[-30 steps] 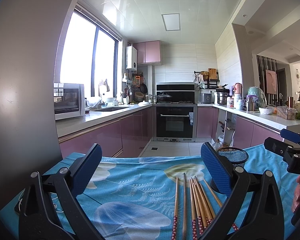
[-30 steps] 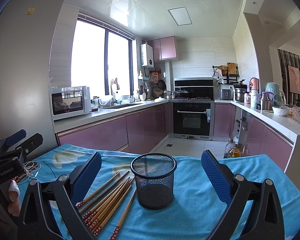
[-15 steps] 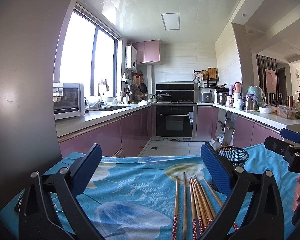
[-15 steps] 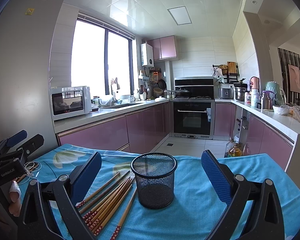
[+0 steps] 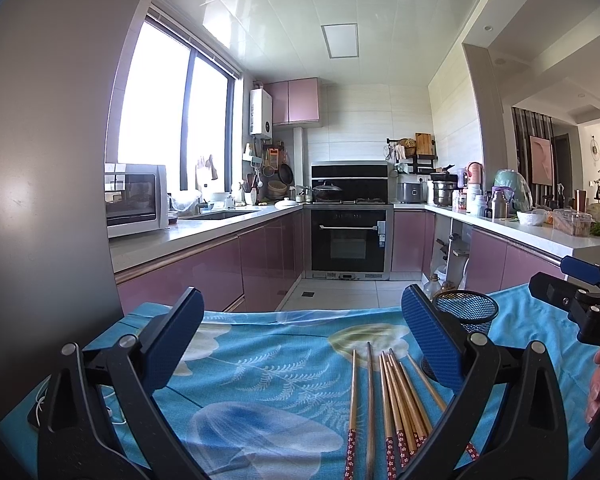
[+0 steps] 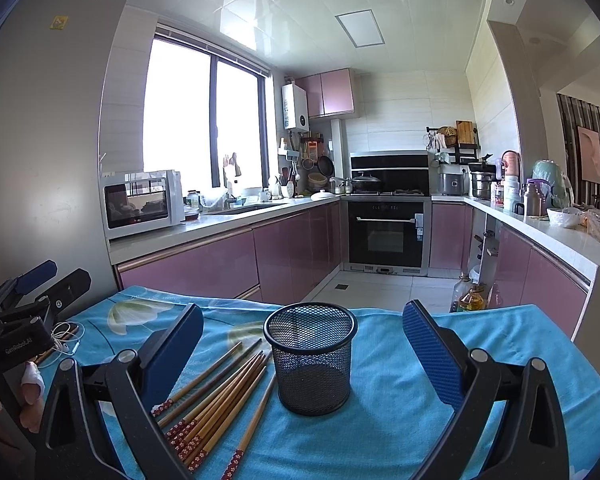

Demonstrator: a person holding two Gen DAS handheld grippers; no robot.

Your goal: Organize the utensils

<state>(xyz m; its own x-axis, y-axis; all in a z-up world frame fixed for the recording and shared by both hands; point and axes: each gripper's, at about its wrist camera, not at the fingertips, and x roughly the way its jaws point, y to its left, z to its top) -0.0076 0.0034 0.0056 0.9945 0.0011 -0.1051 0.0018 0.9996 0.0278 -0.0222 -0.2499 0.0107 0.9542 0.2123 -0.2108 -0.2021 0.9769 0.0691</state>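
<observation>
Holding both the left gripper (image 5: 302,330) and right gripper (image 6: 302,346) above the cloth (image 6: 400,412), fingers spread wide, gripping nothing. Lying in a loose bundle just left of the upright mesh cup (image 6: 311,360): chopsticks (image 6: 216,396).

The tabletop (image 6: 400,412) wears a bright turquoise cloth printed with white-and-yellow flowers, pale fern sprigs and large blue petals. The chopsticks (image 6: 216,396) are tan wood with dark red ends dotted in small white blossoms, and the mesh cup (image 6: 312,364) beside them is black. Both the left claw (image 5: 300,340) and the right claw (image 6: 302,350) have black frames with dark blue textured pads (image 6: 430,350), while the cabinets (image 6: 220,264) behind are glossy mauve-pink under a white counter.
</observation>
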